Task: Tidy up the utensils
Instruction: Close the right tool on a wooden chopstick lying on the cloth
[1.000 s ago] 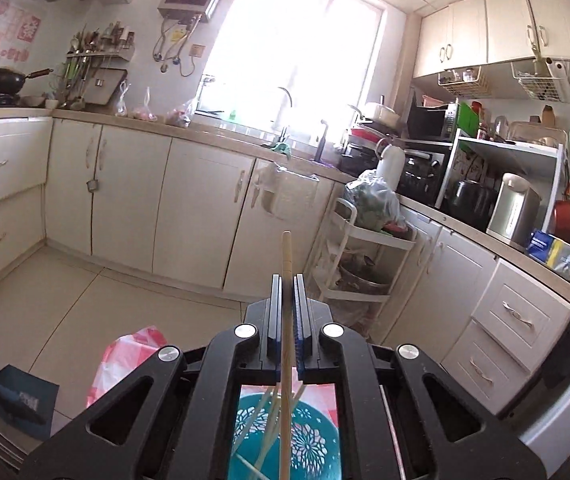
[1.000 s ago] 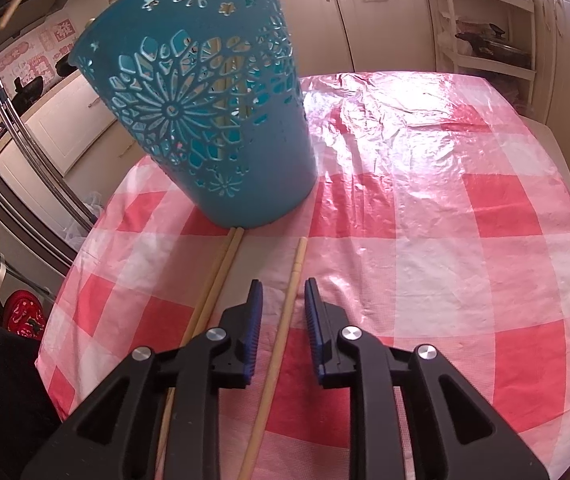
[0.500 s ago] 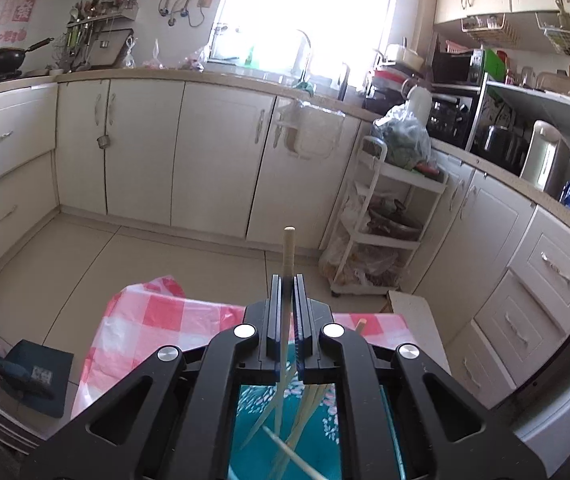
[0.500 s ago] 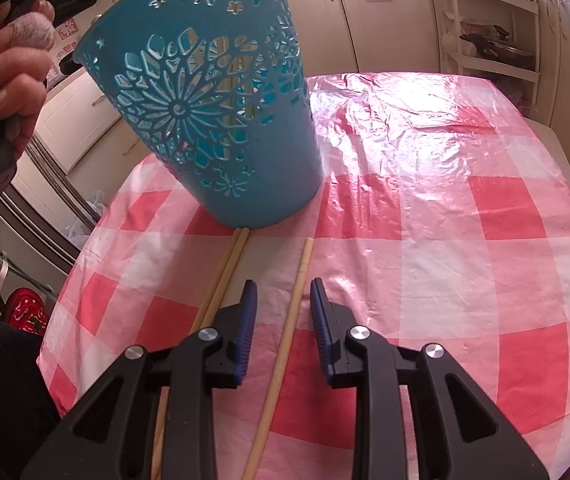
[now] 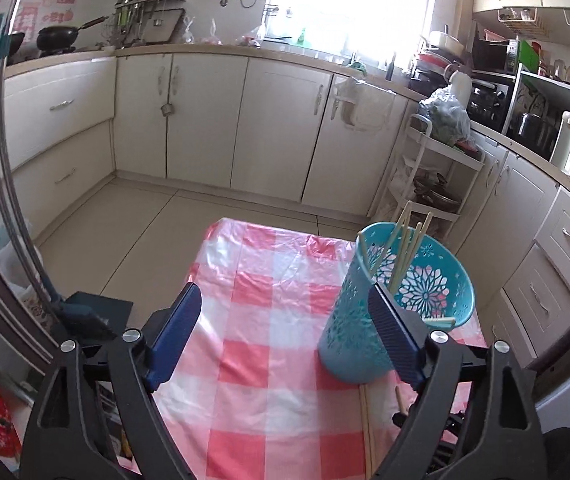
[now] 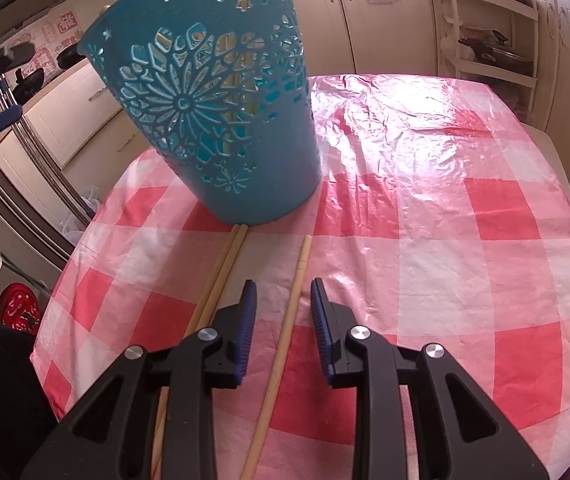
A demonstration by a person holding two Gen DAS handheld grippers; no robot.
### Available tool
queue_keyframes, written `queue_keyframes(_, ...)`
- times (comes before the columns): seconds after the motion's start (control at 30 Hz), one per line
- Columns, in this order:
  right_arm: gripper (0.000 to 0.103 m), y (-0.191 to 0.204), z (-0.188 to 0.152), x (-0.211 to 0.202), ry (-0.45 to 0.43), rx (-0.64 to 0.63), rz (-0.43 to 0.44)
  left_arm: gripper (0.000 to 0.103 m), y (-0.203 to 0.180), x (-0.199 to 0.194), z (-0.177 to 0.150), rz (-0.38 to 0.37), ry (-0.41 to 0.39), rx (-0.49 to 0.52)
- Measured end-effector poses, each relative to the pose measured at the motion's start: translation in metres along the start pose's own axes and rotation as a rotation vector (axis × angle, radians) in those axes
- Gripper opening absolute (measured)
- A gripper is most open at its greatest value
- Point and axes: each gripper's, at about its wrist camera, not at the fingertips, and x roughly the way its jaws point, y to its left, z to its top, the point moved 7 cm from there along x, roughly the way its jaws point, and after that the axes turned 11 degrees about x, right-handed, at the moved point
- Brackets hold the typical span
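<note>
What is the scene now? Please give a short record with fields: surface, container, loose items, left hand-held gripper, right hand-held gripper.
surface: table with checked cloth
container: blue basket upright on the cloth, several chopsticks standing in it
loose items: single chopstick and a pair lying flat in front of the basket
left hand-held gripper: jaws opening, nothing between them
right hand-held gripper: open, jaws either side of the single chopstick, pads not pressing on it

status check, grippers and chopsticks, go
Left gripper opening, empty. Right gripper open astride single chopstick. Pair beside it; basket ahead. Nothing blocking.
</note>
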Motion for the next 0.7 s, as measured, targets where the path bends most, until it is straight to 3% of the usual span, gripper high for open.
queue_keyframes(0.17, 0.028, 0.006, -0.004, 0.001, -0.007, -0.063, -0.078, 0.082, 0.03, 0.017, -0.031, 0.036, 0.1, -0.074)
queue_keyframes(0.3, 0.027, 0.015, -0.009, 0.003, -0.008, -0.17, -0.162, 0.082, 0.035, 0.017, -0.032, 0.059, 0.107, -0.068)
queue_keyframes(0.43, 0.01, 0.011, -0.009, 0.0, 0.027, -0.171, -0.142, 0.083, 0.033, 0.016, -0.032, 0.052, 0.107, -0.048)
queue_keyframes(0.57, 0.008, 0.003, -0.008, -0.002, 0.042, -0.124, -0.116, 0.083, 0.026, 0.017, -0.033, 0.043, 0.117, -0.029)
queue_keyframes(0.7, 0.008, 0.007, -0.01, -0.002, 0.04, -0.174, -0.135, 0.083, 0.019, 0.021, -0.034, 0.054, 0.123, 0.004)
